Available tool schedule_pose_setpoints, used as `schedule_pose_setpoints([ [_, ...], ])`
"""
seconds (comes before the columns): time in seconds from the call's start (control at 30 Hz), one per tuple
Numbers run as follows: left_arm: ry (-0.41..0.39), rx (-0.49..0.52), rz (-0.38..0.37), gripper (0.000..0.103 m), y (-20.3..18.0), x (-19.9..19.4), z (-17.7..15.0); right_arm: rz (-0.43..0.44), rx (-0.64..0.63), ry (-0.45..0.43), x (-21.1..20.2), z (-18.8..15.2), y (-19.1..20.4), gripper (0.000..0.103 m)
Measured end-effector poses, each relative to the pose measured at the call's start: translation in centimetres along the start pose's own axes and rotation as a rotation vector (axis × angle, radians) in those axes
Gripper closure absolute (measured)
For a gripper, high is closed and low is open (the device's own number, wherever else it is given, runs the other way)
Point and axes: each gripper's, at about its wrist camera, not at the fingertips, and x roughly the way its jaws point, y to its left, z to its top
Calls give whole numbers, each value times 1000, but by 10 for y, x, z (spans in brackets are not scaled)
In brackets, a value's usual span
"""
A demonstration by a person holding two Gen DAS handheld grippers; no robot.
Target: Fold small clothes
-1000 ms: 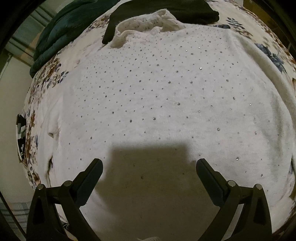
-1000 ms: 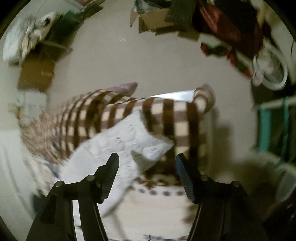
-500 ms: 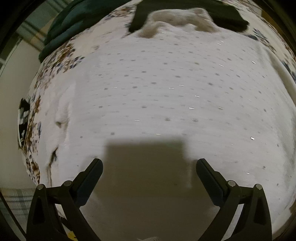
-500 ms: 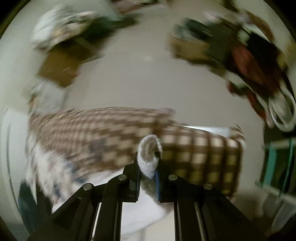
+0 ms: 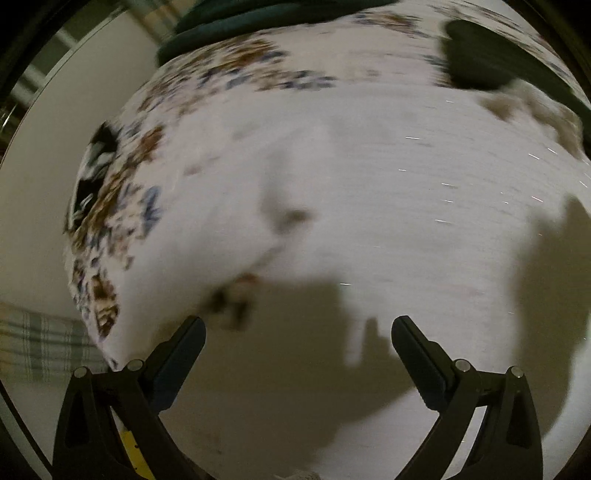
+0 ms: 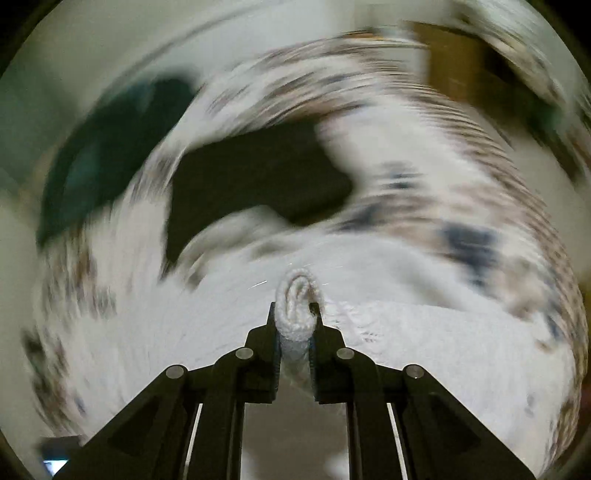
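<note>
A white sweater with small sparkling studs (image 5: 369, 192) lies spread on a floral bedsheet (image 5: 229, 70). My left gripper (image 5: 297, 339) is open and empty, hovering just above the sweater's lower left part. My right gripper (image 6: 295, 321) is shut on a rolled white knitted edge of the sweater (image 6: 297, 299), a cuff or hem, which sticks up between the jaws. The rest of the sweater (image 6: 406, 332) lies below it in the right wrist view. Both views are motion-blurred.
A black garment lies at the far side of the bed in the left wrist view (image 5: 487, 55) and in the right wrist view (image 6: 258, 177). A dark teal blanket (image 5: 236, 22) sits at the back left, also blurred in the right wrist view (image 6: 103, 147). The bed's left edge drops to the floor (image 5: 44, 192).
My right gripper closed on the sweater's knitted edge and swung with it from facing the room to over the bed. My left gripper, still open, shifted left toward the sweater's left side.
</note>
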Motion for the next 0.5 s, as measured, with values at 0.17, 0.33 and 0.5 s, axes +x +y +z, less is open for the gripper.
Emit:
schedule_pose_setpoints([
  [0.17,17,-67,38,0,50,23,1,-22,-325,72,74,-50,146,90],
  [0.33,36,-92,44,0,76,42,-2,-49,-435,78,94,-94,197,90],
  [0.5,54,-114,27,0,91,52,-2,-33,-402,148,94,-100,198,86],
])
